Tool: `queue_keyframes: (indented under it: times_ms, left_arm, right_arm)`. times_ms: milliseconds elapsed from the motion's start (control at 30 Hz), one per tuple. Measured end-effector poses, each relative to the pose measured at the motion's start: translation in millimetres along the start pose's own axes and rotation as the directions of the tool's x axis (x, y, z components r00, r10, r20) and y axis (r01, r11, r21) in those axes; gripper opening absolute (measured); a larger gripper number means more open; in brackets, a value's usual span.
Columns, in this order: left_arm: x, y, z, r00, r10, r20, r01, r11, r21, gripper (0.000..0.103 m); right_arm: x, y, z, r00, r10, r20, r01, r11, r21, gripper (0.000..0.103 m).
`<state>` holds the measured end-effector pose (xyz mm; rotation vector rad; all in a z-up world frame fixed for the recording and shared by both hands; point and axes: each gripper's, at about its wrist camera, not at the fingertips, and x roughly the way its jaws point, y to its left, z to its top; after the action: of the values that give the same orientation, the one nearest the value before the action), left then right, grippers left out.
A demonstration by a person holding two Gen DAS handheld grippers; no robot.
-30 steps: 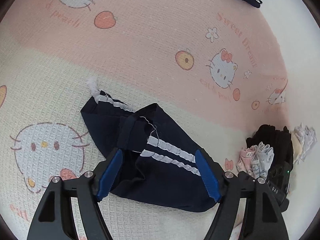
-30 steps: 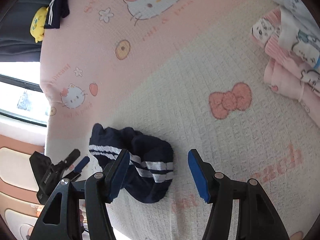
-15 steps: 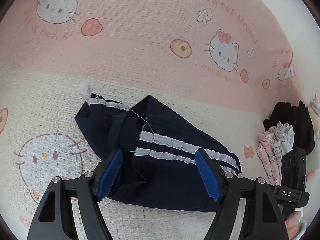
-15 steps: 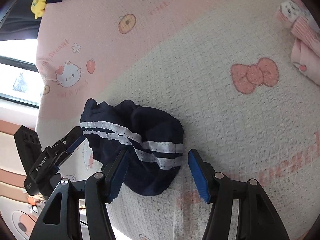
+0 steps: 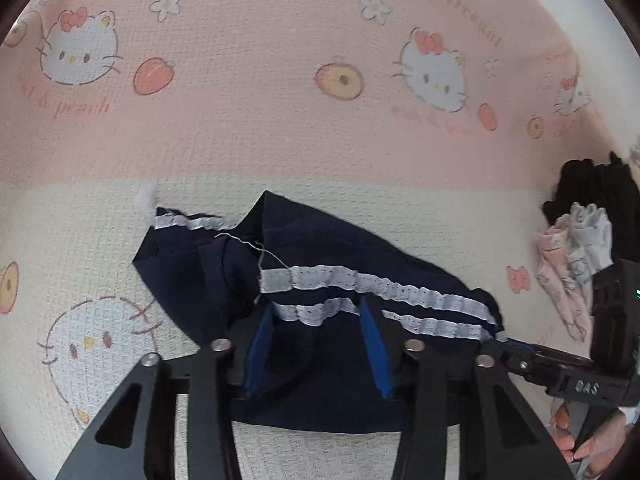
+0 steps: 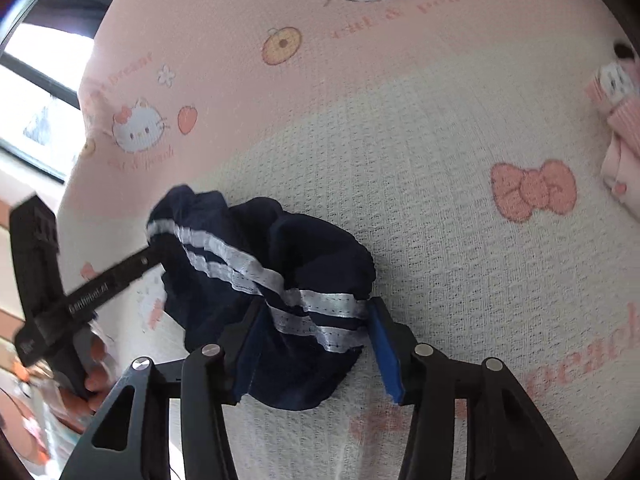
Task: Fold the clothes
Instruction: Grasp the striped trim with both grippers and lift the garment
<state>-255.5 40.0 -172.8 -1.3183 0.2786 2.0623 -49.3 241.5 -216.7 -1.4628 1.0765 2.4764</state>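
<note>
With both grippers' fingers parted astride the crumpled navy white-striped garment [image 5: 340, 320], pinch hem edges w/ left gripper [image 5: 316, 344] & right gripper [image 6: 308, 344] evenly; avoid bunching.

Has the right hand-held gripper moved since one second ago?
Yes. The right hand-held gripper has come forward over the navy garment, which now lies between its open fingers on the blanket.
</note>
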Motion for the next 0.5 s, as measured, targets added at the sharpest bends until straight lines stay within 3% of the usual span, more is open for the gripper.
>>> queue_keyframes:
  times_ms: [67,167,267,500]
  left_arm:
    - [-1,-1,-2,0.999,0.031,0.019,-0.032,0.999,0.007,0.016]
    - [-6,-6,-3,0.996,0.067,0.054,-0.068,0.998,0.017,0.014]
    - [-10,-10,-3,0.992,0.105,0.076,-0.108,0.993,0.04,0.011]
    - [-25,-9,1,0.983,0.15,0.104,-0.156,0.987,0.049,0.01]
  right_arm:
    - [0,6,-1,0.999,-0.033,0.005,0.033,0.998,-0.049,0.04]
    - [1,16,-2,0.997,-0.082,0.015,0.083,0.989,-0.123,0.038]
    - [-1,16,1,0.998,-0.065,-0.002,0.064,0.991,-0.12,0.038]
    - [-15,1,9,0.997,0.066,0.03,-0.065,0.998,-0.023,0.039]
